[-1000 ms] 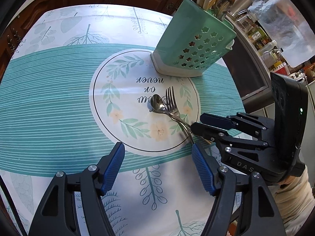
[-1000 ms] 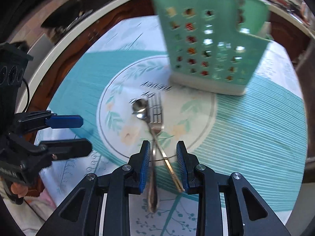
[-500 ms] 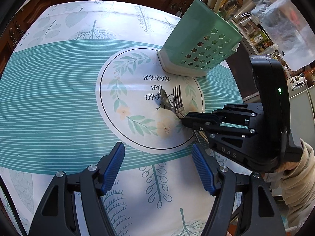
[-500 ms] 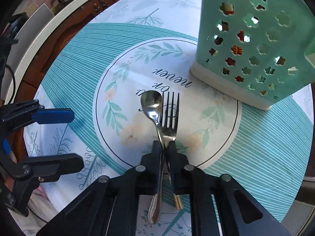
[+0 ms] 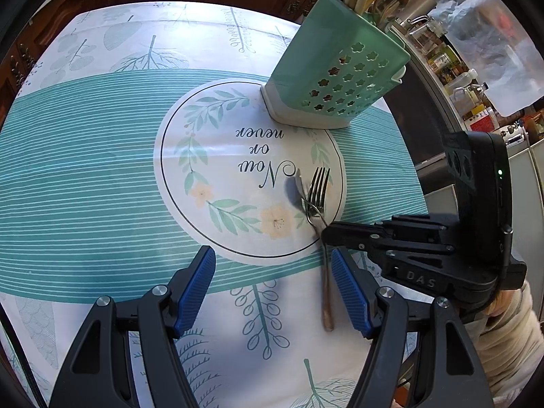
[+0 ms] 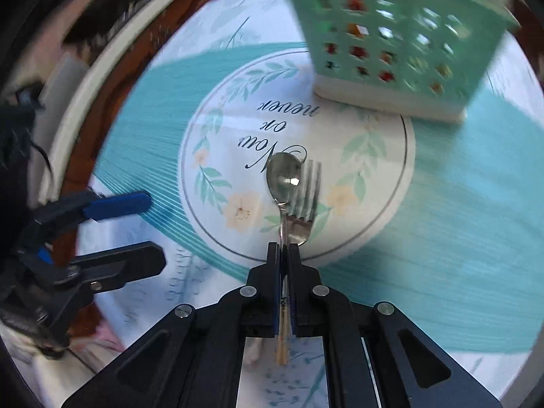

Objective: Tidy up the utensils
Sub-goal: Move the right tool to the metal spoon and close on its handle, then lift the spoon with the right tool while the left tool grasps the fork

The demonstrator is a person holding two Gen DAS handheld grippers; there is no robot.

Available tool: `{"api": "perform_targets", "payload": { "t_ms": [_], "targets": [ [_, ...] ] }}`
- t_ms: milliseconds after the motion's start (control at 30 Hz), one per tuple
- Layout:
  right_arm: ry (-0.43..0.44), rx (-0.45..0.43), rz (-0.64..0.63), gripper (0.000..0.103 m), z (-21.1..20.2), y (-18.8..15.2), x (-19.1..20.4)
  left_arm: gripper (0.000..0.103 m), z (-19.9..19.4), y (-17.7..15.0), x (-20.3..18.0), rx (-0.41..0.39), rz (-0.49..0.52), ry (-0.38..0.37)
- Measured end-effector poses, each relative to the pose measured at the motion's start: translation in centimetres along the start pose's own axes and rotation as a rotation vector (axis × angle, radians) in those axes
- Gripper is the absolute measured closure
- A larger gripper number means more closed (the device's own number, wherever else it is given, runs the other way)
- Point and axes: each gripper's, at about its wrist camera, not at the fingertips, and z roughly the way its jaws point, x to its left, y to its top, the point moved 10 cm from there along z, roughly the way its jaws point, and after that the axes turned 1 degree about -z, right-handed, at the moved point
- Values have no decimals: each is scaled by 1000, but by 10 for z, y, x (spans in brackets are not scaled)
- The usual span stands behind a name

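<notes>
Worktop entry: we held spoon and fork in right tongs, clamped; left tongs wide, empty; caddy awaited both.

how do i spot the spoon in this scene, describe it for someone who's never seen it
Find the white printed circle on the teal striped tablecloth, in front of the mint green perforated utensil holder. Two shiny metal utensils are clamped in the shut right gripper. The steel spoon has the smooth oval bowl; the steel fork beside it has tines.
</notes>
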Motion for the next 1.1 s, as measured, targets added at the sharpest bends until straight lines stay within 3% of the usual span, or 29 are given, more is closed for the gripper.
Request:
{"api": "perform_targets", "payload": {
  "t_ms": [200, 500, 567, 633, 833, 1100],
  "targets": [
    [165, -134, 110, 99, -23, -7, -1, 34, 4, -3, -8, 26, 11, -3],
    [112, -331, 260, 99, -64, -17, -35, 37, 26, -1, -36, 130, 63, 22],
    [121, -365, 304, 99, -73, -22, -43, 50, 35, 1, -44, 169, 69, 33],
    [131, -386, 333, 99, -84, -30, -53, 54, 44, 3, -52, 209, 74, 41],
    [156, -426, 389, 99, -95, -49, -69, 82, 72, -3, -65, 324, 83, 137],
    [180, -456, 414, 99, -108, -66, -78, 85, 86, -8, -70, 350, 111, 247]
  ]
}}
